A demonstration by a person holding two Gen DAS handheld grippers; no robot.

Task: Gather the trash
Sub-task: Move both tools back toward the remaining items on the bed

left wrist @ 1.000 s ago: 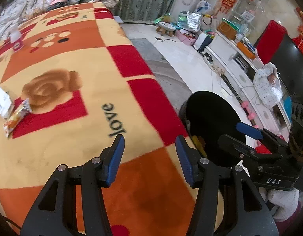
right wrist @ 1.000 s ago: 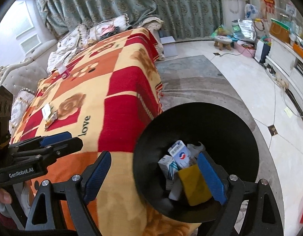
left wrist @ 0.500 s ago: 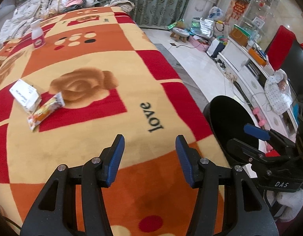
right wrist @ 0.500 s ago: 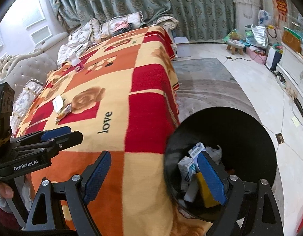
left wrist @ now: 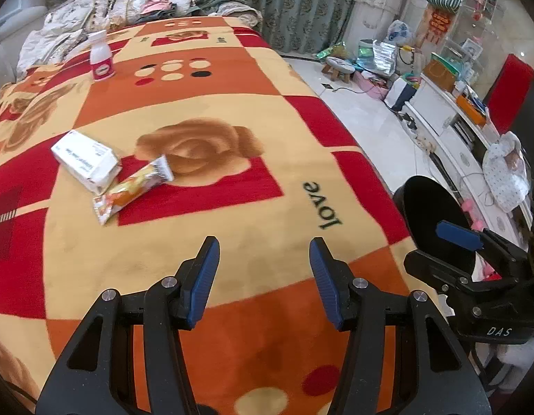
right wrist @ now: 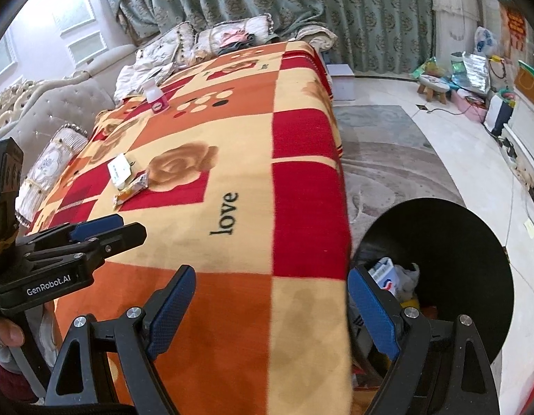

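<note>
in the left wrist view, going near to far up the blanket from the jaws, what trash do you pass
orange snack wrapper -> white carton -> white bottle with pink label

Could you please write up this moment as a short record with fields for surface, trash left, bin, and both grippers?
surface: patterned blanket with roses and the word "love"
trash left: white carton touching an orange snack wrapper; white bottle with pink label upright farther back
bin: black trash bin on the floor beside the blanket's edge, already holding cartons and wrappers
left gripper: open, empty
right gripper: open, empty
</note>
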